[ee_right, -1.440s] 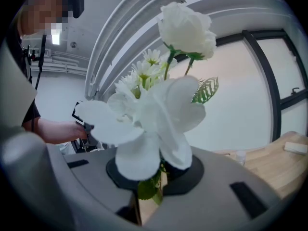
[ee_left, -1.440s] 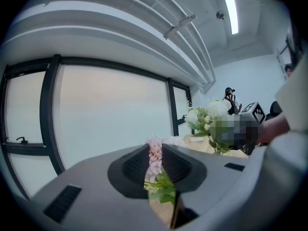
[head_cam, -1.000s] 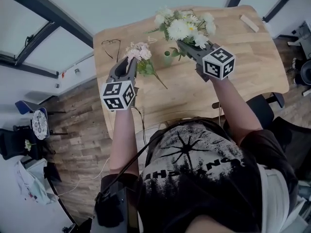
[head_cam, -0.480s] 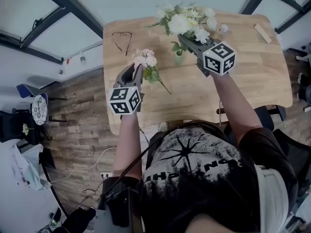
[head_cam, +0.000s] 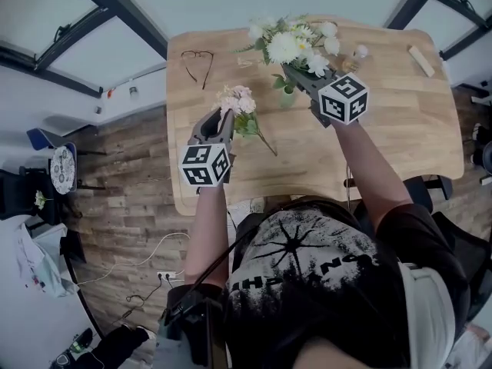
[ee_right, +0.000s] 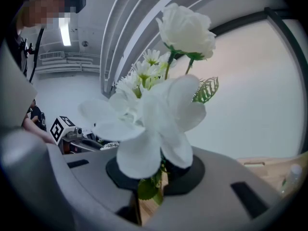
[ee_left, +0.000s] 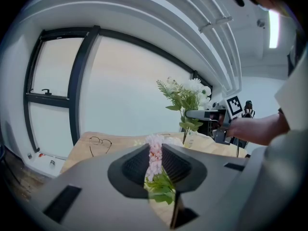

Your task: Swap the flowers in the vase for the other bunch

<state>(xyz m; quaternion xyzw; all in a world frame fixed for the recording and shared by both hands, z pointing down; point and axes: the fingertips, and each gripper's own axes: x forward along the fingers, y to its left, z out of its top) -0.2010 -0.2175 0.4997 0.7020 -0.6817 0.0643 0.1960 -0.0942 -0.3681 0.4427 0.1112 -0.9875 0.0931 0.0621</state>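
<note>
At the far left of the wooden table (head_cam: 369,144), a pair of eyeglasses (head_cam: 197,58) is lying well apart from the work. Nearer the person, the left gripper (head_cam: 221,116) is clamping the pink bunch (head_cam: 237,100). Its jaws are pressing on the stems just under the blooms, and the long stem ends are trailing down toward the tabletop. Whether those ends are touching the wood cannot be told.

Just right of that, the small glass vase (head_cam: 287,97) is standing upright near the table's far edge. The right gripper (head_cam: 290,71) is pinching the white bunch (head_cam: 286,46) low on its stems, directly above the vase. From the left gripper view the stem ends appear to be at or inside the vase mouth. A small wooden block (head_cam: 421,60) is lying at the far right.

The risk lies mainly at the vase. It looks light and narrow, so leaves snagging on its rim while the white bunch is lifted at a slant could tip it or drag it. The pink bunch is hanging close by, and its foliage could tangle with the white stems if the two meet. Its trailing stems could also miss the narrow mouth and knock the vase over.
</note>
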